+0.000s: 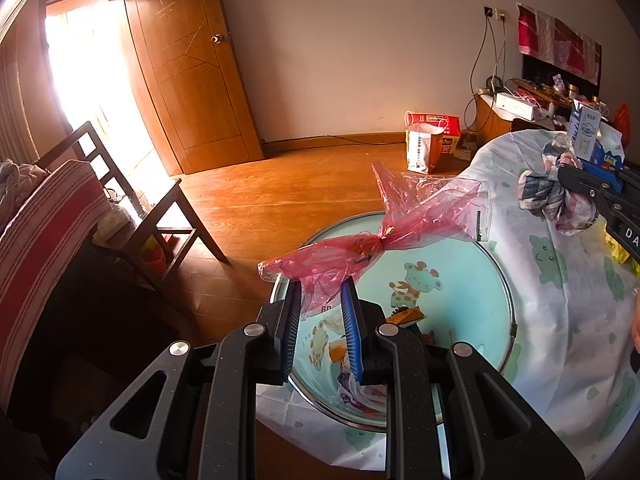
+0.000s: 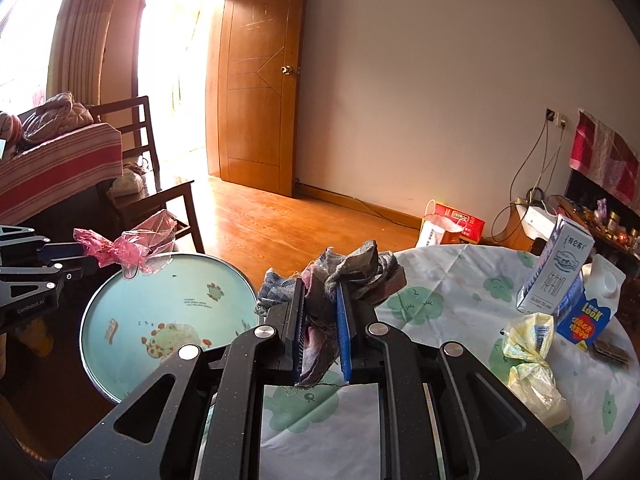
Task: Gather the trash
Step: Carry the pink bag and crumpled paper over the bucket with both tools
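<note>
Plastic, pink and see-through, twisted at its middle like a sweet wrapper, is pinched in the left hand-held gripper [image 1: 320,300] over the round pale-blue bin [image 2: 168,304] with cartoon animals: this pink bag [image 1: 380,236] hangs clear of the worktop [image 2: 460,292]. Further right, the right hand-held gripper [image 2: 320,312] is clenched on a crumpled grey-and-pink checked rag [image 2: 344,268], frayed at its edges, above the cloth-covered worktop beside the bin.
</note>
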The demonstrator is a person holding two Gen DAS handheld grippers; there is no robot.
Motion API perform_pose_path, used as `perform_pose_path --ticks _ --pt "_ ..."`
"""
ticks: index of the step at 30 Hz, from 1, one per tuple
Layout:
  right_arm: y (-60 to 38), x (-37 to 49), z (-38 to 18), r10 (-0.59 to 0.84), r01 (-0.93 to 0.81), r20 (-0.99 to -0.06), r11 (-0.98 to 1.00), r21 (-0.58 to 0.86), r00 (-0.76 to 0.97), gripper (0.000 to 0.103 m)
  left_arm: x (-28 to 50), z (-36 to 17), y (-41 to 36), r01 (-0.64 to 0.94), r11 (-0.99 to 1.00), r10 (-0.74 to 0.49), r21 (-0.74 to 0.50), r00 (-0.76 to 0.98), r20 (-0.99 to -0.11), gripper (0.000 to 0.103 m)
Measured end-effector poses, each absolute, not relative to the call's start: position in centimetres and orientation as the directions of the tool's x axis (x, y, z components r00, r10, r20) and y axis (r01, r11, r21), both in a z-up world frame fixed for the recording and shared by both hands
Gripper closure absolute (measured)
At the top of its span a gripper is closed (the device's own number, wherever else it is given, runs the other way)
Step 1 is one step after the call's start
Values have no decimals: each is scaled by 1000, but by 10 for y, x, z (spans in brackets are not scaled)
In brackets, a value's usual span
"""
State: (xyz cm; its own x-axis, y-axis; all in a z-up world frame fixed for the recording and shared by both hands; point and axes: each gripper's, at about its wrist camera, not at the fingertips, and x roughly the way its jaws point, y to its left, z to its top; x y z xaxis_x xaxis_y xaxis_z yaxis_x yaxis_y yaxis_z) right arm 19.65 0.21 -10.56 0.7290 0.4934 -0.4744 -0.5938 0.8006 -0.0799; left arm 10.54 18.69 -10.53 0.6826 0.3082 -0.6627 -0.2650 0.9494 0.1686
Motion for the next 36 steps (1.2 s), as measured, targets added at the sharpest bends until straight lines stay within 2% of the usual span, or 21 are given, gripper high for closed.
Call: perform_pose_path --ticks 36 --pt "29 193 -118 547 -659 -471 745 -103 692 88 105 -108 191 -278 945 318 171 670 -670 82"
